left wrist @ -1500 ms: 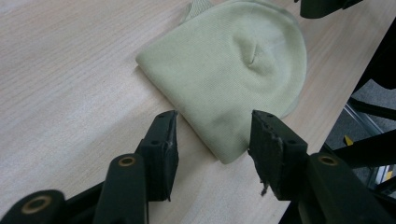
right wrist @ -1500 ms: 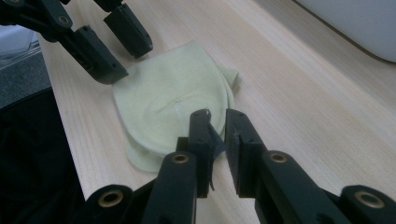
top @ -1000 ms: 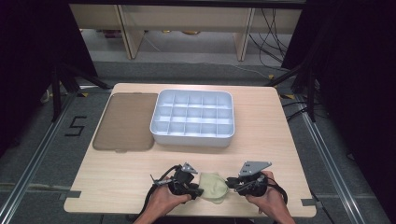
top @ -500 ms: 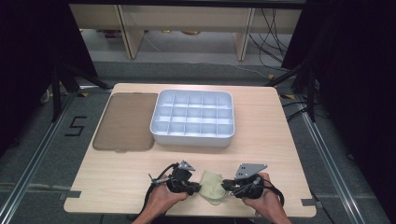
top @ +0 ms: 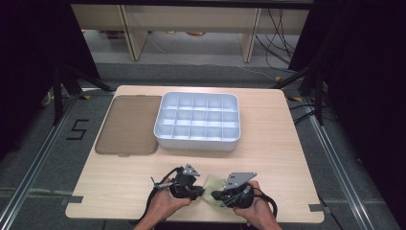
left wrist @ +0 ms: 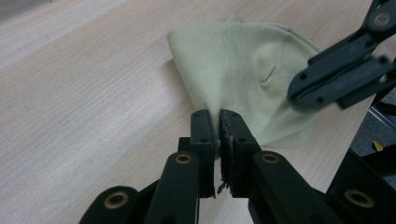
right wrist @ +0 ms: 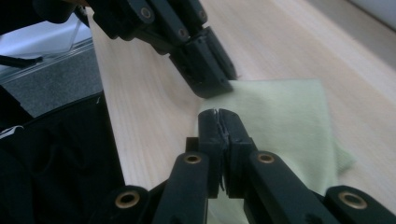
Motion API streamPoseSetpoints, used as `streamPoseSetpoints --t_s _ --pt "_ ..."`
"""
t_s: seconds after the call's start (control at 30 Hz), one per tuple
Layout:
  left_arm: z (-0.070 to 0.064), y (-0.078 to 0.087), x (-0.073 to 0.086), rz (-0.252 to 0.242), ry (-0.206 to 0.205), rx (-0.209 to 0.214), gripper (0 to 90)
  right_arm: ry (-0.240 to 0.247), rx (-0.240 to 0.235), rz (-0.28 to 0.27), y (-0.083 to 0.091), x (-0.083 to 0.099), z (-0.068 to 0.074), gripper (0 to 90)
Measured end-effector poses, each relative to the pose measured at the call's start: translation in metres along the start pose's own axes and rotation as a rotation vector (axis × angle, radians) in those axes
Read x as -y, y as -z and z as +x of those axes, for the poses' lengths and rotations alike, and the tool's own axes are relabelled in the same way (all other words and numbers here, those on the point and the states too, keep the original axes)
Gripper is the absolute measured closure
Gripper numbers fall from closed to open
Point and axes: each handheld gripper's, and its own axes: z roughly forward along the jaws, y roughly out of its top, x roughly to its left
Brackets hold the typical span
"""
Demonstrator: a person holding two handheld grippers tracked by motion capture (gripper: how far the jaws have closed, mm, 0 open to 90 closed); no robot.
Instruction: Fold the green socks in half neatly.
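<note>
Both my grippers pinch one pale green cloth at the near edge of the table.

The wooden table (top: 268, 143) carries a white compartment tray (top: 197, 120) at its far middle, with a flat brown lid (top: 128, 124) lying just beside it on the left. Near my edge, well apart from both, the pale green cloth (top: 212, 188) lies folded between my hands. My left gripper (left wrist: 218, 122) has its jaws pressed together on the cloth's near edge. My right gripper (right wrist: 218, 120) has its jaws clamped on the opposite edge, close to the left one.
</note>
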Motion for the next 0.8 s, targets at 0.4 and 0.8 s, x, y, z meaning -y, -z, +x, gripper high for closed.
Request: streamPoseSetpoints --t_s 0.4,0.8 --pt "-0.003 0.005 -0.001 -0.004 -0.043 -0.002 83.5 0.013 -0.021 0.042 -0.017 0.003 0.000 89.7" --pt "-0.016 0.009 -0.005 -0.037 -0.076 -0.020 83.7 -0.049 0.120 0.020 -0.002 0.007 -0.034 89.7"
